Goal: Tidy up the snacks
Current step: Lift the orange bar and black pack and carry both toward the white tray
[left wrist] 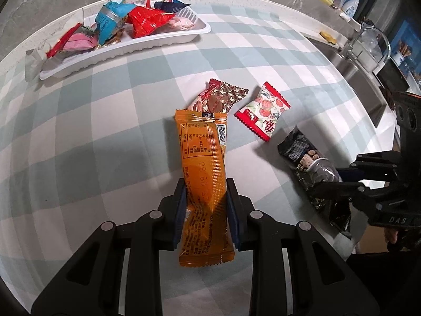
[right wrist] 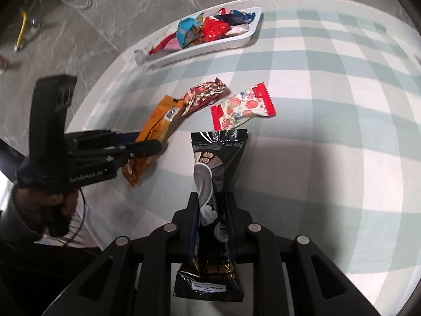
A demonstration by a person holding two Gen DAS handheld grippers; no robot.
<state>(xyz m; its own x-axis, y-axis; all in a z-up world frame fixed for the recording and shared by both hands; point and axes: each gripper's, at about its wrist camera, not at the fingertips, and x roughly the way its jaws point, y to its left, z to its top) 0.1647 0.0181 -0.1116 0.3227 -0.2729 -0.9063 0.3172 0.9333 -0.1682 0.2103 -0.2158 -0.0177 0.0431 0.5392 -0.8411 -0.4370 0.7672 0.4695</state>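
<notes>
Clamping lengthwise bars, the left gripper pinches an orange snack bar and the right gripper a black snack bar. Beyond their fingertips lie a brown chocolate packet and a red-edged candy packet, and farther off the white tray of snacks. Slick wrappers gripped near one end could, I judge, swing or slip out in transit.

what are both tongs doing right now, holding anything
Left tongs: shut on the orange snack bar.
Right tongs: shut on the black snack bar.
</notes>
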